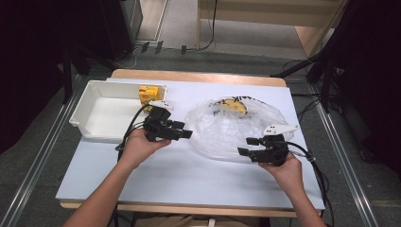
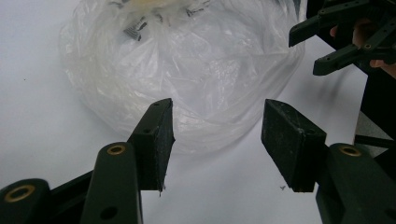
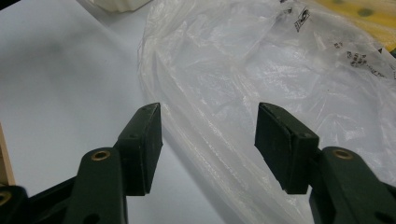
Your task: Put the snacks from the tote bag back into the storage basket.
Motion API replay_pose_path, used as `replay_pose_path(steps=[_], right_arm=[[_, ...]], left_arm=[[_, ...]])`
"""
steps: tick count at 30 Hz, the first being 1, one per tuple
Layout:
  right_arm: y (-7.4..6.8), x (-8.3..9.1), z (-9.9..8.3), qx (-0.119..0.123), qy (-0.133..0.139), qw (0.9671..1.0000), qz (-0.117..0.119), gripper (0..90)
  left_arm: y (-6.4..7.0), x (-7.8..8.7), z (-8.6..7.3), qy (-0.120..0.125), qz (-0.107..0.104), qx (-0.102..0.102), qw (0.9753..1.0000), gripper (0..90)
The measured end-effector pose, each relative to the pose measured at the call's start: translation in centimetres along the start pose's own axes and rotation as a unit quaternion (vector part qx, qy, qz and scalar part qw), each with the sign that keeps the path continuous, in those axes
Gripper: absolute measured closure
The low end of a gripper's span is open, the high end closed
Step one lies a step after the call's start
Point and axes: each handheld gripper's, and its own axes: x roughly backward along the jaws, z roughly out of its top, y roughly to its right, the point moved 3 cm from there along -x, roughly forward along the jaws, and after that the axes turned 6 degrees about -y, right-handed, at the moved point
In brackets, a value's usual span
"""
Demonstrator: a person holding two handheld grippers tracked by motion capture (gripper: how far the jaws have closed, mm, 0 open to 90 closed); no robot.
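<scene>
Clear plastic bag (image 1: 234, 127) lies between both grippers; left gripper (image 2: 217, 126) jaws apart just short of it, right gripper (image 3: 208, 126) jaws apart over its edge.

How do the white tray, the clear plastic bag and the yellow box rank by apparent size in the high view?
1. clear plastic bag, largest
2. white tray, somewhat smaller, though it lies a little farther from the camera
3. yellow box, by far the smallest

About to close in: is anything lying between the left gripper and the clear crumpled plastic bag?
Nothing: in the left gripper view, only bare white table lies between the open left gripper and the clear crumpled plastic bag.
</scene>
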Motion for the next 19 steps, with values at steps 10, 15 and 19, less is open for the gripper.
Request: replay_pose_path(steps=[10, 15, 19], right_arm=[[-0.2, -0.4, -0.1, 0.004, -0.004, 0.9999, 0.010, 44.5], [-0.1, -0.4, -0.1, 0.005, -0.006, 0.9999, 0.008, 44.6], [0.0, -0.5, -0.2, 0.008, -0.011, 0.9999, 0.008, 46.3]], left_arm=[[1.0, -1.7, -1.2, -0.015, 0.004, -0.018, 0.9997, 44.1], [0.9, -2.0, -1.3, -0.020, -0.001, -0.018, 0.9996, 42.8], [1.0, -2.0, -1.3, -0.011, 0.007, -0.025, 0.9996, 42.8]])
